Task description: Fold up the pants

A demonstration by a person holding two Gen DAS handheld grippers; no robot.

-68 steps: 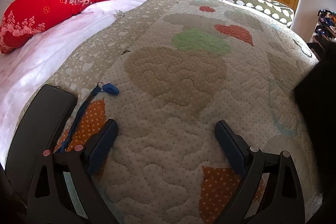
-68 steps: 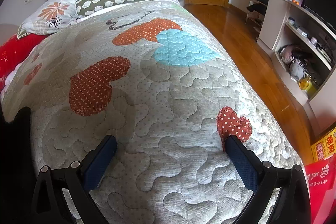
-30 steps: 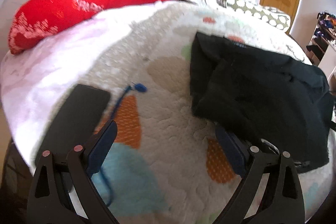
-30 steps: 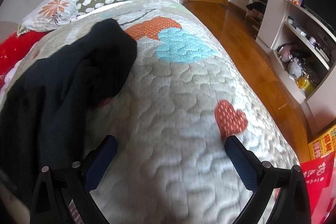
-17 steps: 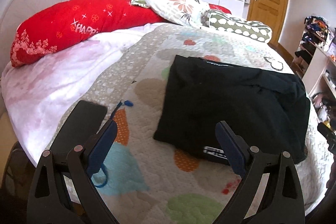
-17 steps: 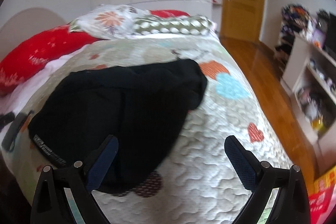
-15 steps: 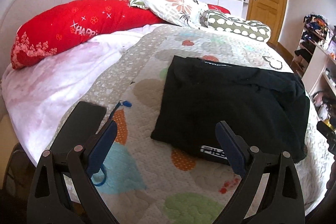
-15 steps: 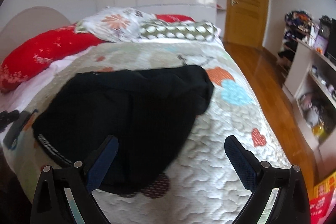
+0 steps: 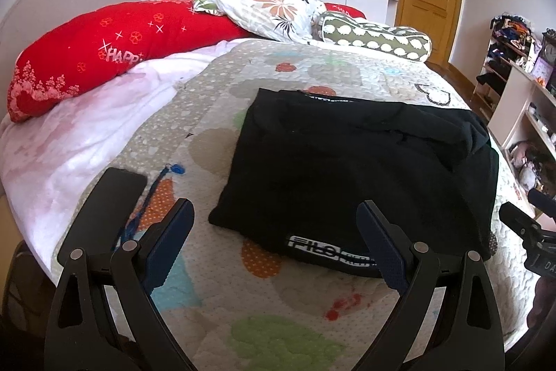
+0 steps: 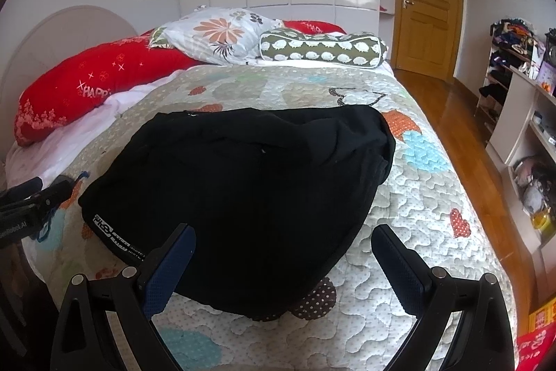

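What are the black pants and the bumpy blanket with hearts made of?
The black pants look like soft, matte knit cloth, maybe cotton jersey: they slump in loose folds and don't shine. A white printed logo runs along one edge. The blanket looks like a padded, quilted cotton cover: wavy stitch lines puff it up, with dotted fabric hearts sewn on. The exact fibres can't be told.

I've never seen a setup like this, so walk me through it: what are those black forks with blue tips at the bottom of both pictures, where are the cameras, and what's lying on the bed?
Those forks are handheld grippers, one in each of a person's hands, with no robot arm. Each carries a fisheye camera looking forward along its two blue-padded fingers. One picture comes from the left gripper, the other from the right gripper. Both are open and hold nothing. On the quilted bedspread lie black pants, loosely bunched, not yet neatly folded. A dark phone lies beside them. Pillows sit at the headboard.
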